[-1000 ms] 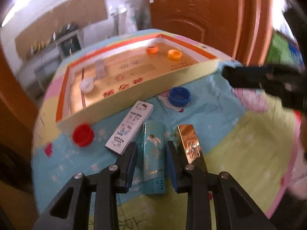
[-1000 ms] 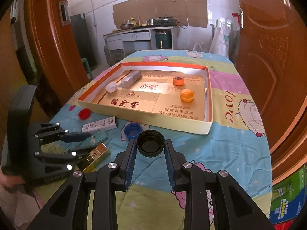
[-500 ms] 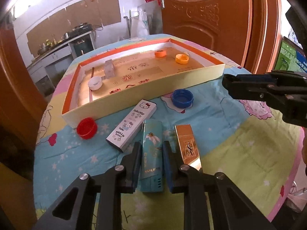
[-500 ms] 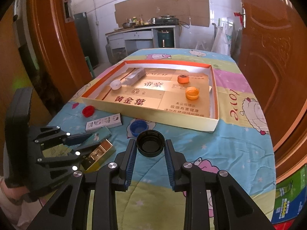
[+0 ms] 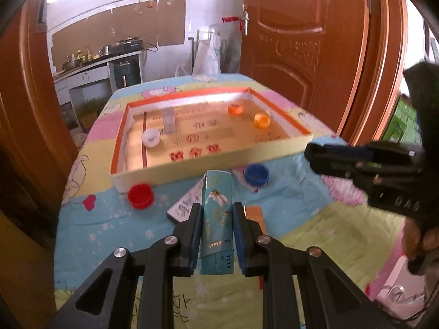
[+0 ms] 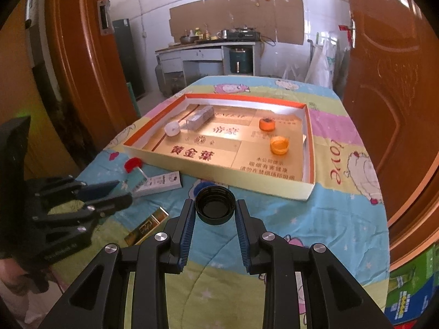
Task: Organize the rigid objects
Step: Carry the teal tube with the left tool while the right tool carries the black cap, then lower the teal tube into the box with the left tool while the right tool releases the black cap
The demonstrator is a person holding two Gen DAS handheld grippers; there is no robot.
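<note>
My left gripper (image 5: pixel 216 207) is shut on a teal box (image 5: pixel 218 219) and holds it tilted above the quilt, just in front of the tray. The shallow cardboard tray (image 5: pixel 208 164) holds two orange caps (image 5: pixel 261 120), a white cap (image 5: pixel 151 138) and a silver box (image 5: pixel 169 120). My right gripper (image 6: pixel 214 204) is shut on a black cap (image 6: pixel 215 211), held mouth up before the tray's near wall (image 6: pixel 219 183). From that side the left gripper (image 6: pixel 109 194) shows at the left.
On the quilt lie a white Hello Kitty box (image 5: pixel 183 205), a gold box (image 6: pixel 148 226), a red cap (image 5: pixel 140 196) and a blue cap (image 5: pixel 256 174). Wooden doors stand on both sides. A kitchen counter (image 6: pixel 205 52) is beyond the table.
The left jaws closed on the teal box and lifted it off the quilt, towards the tray. The right gripper kept still with the black cap.
</note>
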